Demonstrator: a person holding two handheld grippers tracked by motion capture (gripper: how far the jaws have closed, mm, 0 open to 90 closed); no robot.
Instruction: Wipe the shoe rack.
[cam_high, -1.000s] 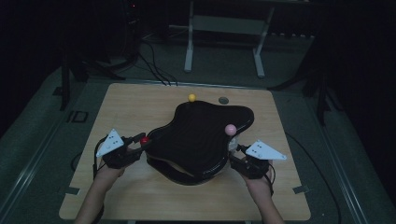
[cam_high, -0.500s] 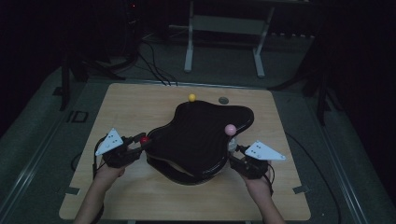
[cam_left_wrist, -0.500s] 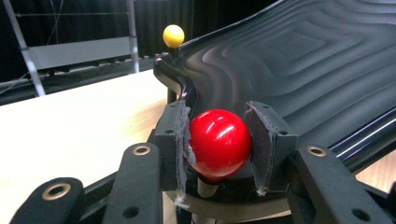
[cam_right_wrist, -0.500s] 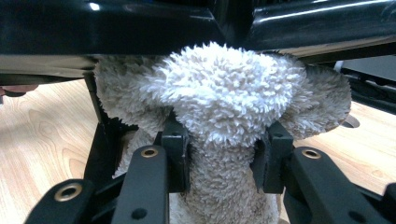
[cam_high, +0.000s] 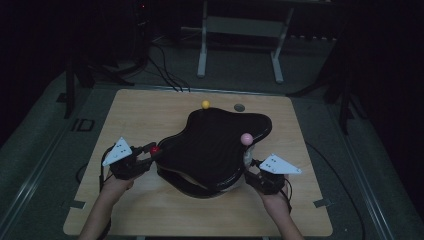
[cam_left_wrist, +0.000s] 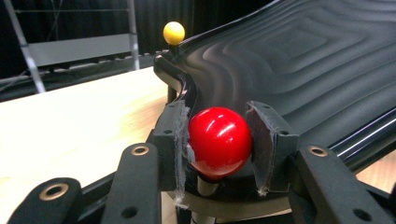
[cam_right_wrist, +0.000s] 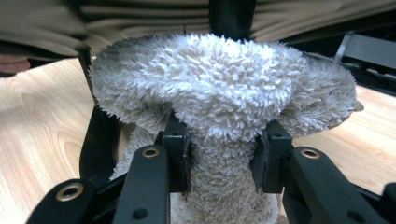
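scene: wooden tabletop (cam_high: 150, 115), dim room, black ridged tray-like lid (cam_high: 215, 147) on it with knobs at its edge
left claw (cam_high: 150, 151): at the lid's left edge, clenched on the red ball knob (cam_high: 155, 149)
left claw close-up: left gripper view has both pads pressed on the red ball knob (cam_left_wrist: 218, 141) from either side; knob sits on a short stem at the lid's rim
right claw (cam_high: 250, 167): at the lid's lower right edge, low, partly under the rim
right claw grip: right gripper view has the jaws clamped on a narrow neck of the fluffy cream cloth (cam_right_wrist: 224, 102); pile bulges wide above the pads
fluffy cream cloth location: tucked beneath the lid's right side, touching the tabletop; a pale bit of it peeks out in the high view (cam_high: 246, 159)
lid pose: left side looks raised off the tabletop, hard to be sure in the dark high view
yellow ball knob (cam_high: 205, 104): far edge of the lid, upright
pink ball knob (cam_high: 246, 138): right edge, just above the right claw
dark round disc (cam_high: 239, 107): on the tabletop, right of the yellow ball knob, apart from the lid
hands: left hand (cam_high: 116, 185) and right hand (cam_high: 274, 200) come in from the bottom edge
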